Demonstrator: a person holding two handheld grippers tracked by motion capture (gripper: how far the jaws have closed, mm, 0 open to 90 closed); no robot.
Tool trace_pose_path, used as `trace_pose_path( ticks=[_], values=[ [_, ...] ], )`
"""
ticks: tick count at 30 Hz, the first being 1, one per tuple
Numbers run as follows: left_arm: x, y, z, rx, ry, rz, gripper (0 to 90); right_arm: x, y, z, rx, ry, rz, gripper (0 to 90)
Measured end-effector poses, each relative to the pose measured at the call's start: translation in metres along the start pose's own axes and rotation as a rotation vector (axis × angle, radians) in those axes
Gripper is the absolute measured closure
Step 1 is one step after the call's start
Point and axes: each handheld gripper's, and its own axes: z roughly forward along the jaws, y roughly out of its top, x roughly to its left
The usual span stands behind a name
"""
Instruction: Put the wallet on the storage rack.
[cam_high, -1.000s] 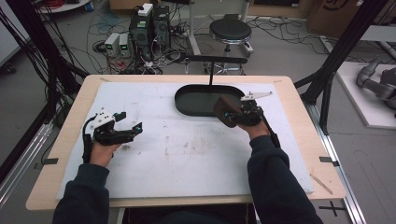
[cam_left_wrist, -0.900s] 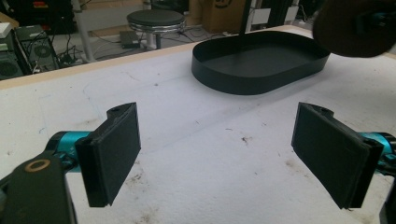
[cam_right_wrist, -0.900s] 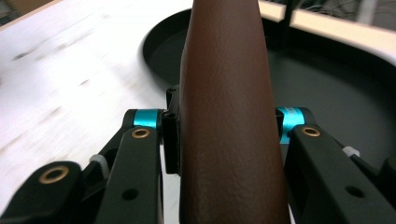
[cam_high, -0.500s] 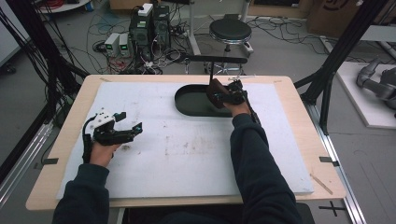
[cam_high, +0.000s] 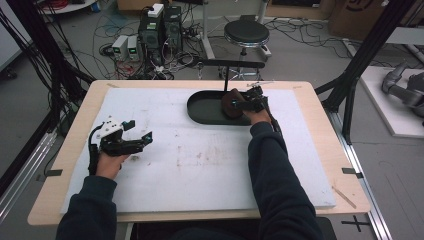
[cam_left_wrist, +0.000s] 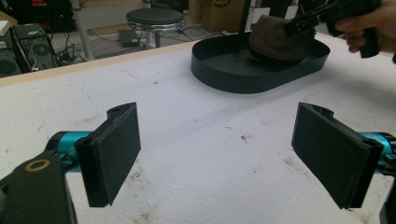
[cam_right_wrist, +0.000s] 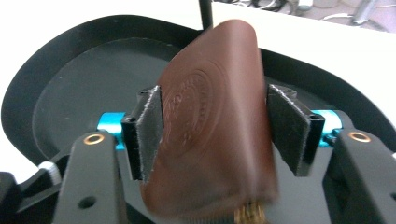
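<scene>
Right gripper view looks along the right tool (cam_right_wrist: 212, 130), its jaws pinching a brown leather pouch (cam_right_wrist: 212, 126) held over the black tray (cam_right_wrist: 70, 79). A round embossed stamp marks the pouch; its wording is unreadable. The soft leather could slip and miss the tray. Farther off, the left tool (cam_high: 137, 141) rests spread on the worktop (cam_high: 210, 165).

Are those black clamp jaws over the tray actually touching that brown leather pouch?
Touching. The right gripper view shows the right gripper with both pads pressed against the brown pouch above the black tray.
</scene>
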Motion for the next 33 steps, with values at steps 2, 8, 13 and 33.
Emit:
trace_pose_path(
  ticks=[2, 8, 13, 33],
  values=[
    [-0.001, 0.000, 0.000, 0.004, -0.001, 0.004, 15.5, -0.006, 0.000, -0.013, -0.025, -0.016, -0.012, 37.6],
    [-0.001, 0.000, 0.001, 0.009, -0.002, 0.006, 15.5, -0.020, -0.001, -0.059, -0.066, 0.008, -0.040, 37.4],
    [0.001, -0.001, 0.001, 0.009, -0.002, -0.010, 15.5, -0.017, -0.016, -0.096, -0.068, 0.025, -0.126, 28.8],
    [0.005, 0.006, -0.001, -0.031, 0.018, -0.024, 15.3, -0.008, -0.127, -0.175, -0.171, -0.048, -0.177, 20.5]
  ],
)
